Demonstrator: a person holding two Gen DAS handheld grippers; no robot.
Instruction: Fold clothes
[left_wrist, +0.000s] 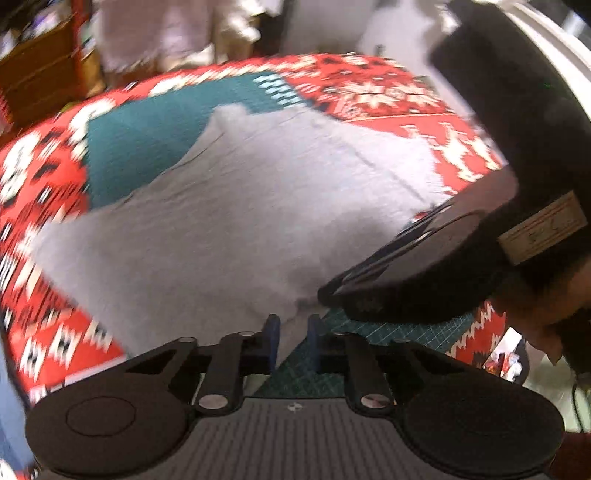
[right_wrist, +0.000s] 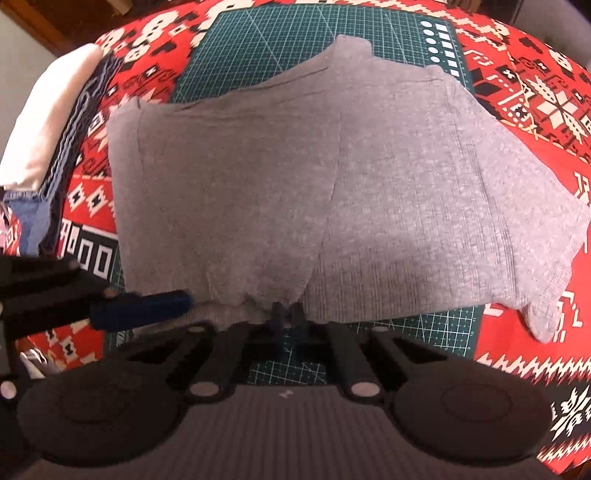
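The grey garment (right_wrist: 332, 177) lies spread over the cutting mat (right_wrist: 258, 44) mid-table, its near hem pinched in your right tongs (right_wrist: 287, 314) for folding away, your left tongs (left_wrist: 293, 338) slightly parted, gripping nothing I can see.

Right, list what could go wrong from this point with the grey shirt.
1. The right gripper pinches only the bunched near hem of the grey shirt; the cloth may slip out when lifted.
2. The left gripper looks open beside that hem, close to the right one; they may bump.
3. One corner droops off the green cutting mat onto the red patterned cloth, so the fold may come out uneven.
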